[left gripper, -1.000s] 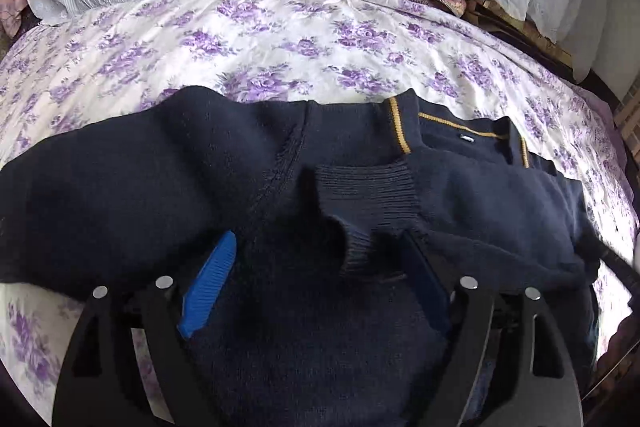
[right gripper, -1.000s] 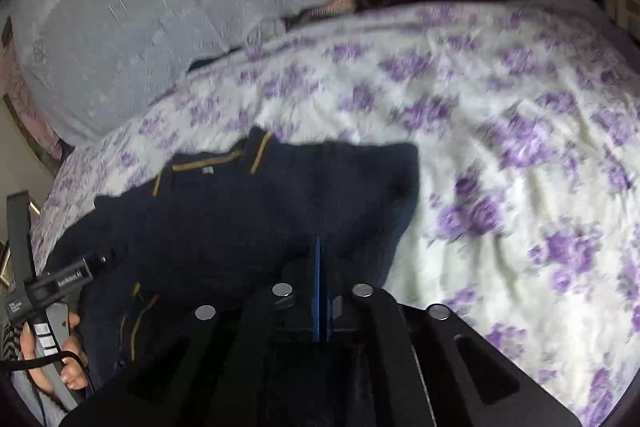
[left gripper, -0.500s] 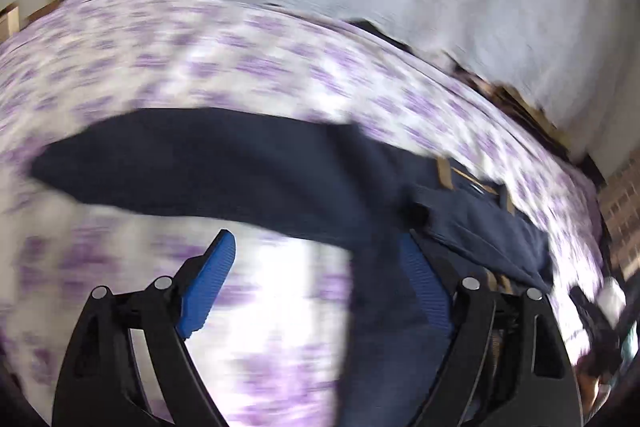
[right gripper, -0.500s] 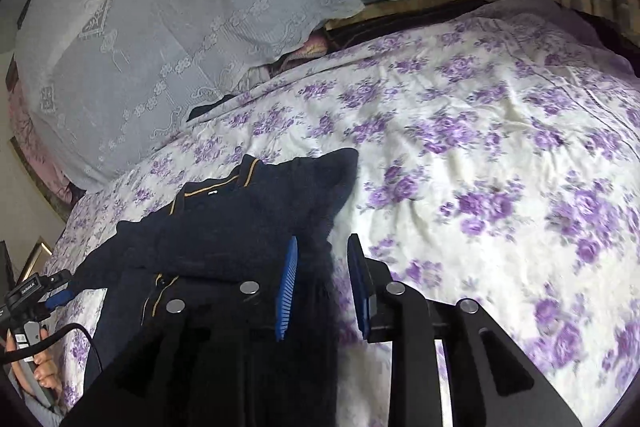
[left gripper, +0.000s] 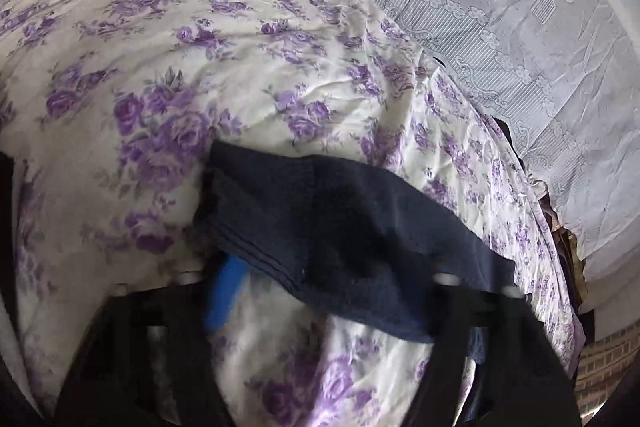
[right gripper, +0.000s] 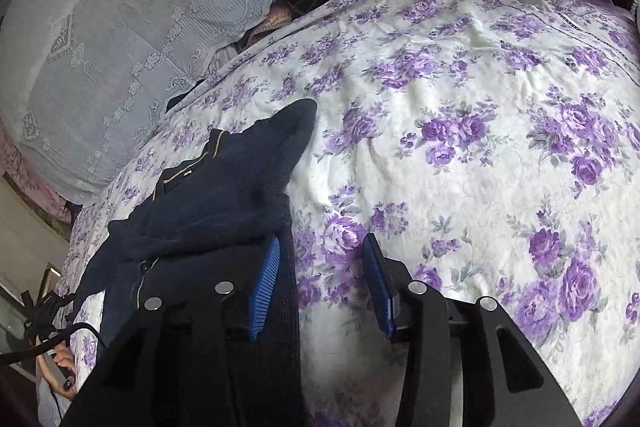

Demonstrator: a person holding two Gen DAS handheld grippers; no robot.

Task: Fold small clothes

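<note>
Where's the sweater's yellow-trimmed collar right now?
In the right wrist view, the collar is left of centre, at the sweater's far end, on the floral bedsheet near the lace curtain.

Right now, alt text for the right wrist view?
The right gripper, jaws open and holding nothing, hovers over a white bedspread with purple roses, beside the right edge of a navy sweater with yellow-trimmed collar. Pale lace fabric hangs behind the bed.
</note>
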